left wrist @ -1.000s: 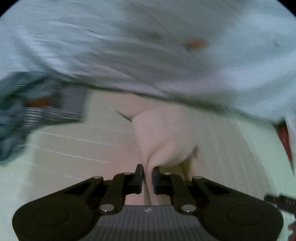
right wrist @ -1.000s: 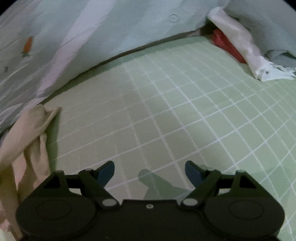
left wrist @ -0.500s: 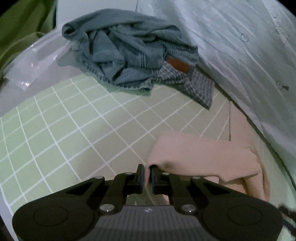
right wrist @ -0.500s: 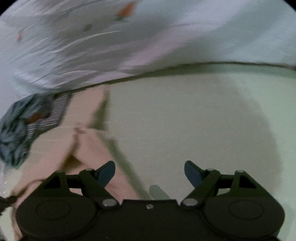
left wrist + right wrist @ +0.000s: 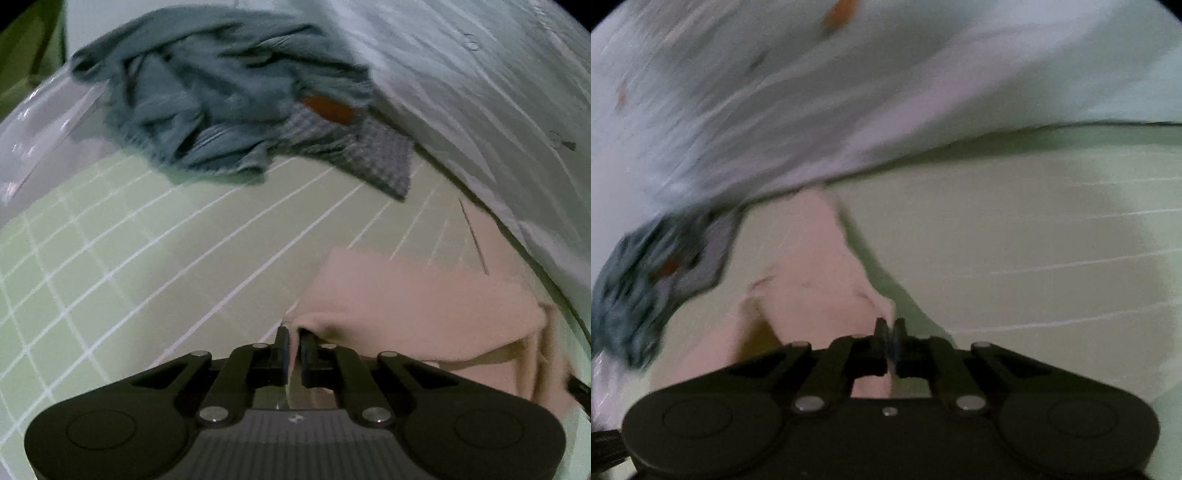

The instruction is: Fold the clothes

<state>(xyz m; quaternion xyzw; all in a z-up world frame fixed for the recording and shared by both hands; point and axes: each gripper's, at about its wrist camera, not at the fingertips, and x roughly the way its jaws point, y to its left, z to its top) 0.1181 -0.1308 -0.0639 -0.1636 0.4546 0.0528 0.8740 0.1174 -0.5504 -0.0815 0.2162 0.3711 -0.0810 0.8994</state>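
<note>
The soft pink cloth (image 5: 417, 314) stretches sideways between both tools: the left tool (image 5: 291, 347) pinches one end, the right tool (image 5: 889, 341) pinches the other.

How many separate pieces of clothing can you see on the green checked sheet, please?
3: a pink garment nearest, clamped in both grippers; blue jeans heaped further back; a checked cloth under the jeans. More may be hidden.

surface: green checked sheet (image 5: 110, 258) | on it: pink garment (image 5: 424, 306), blue-grey clothes heap (image 5: 207, 99), pale quilt (image 5: 480, 92)
</note>
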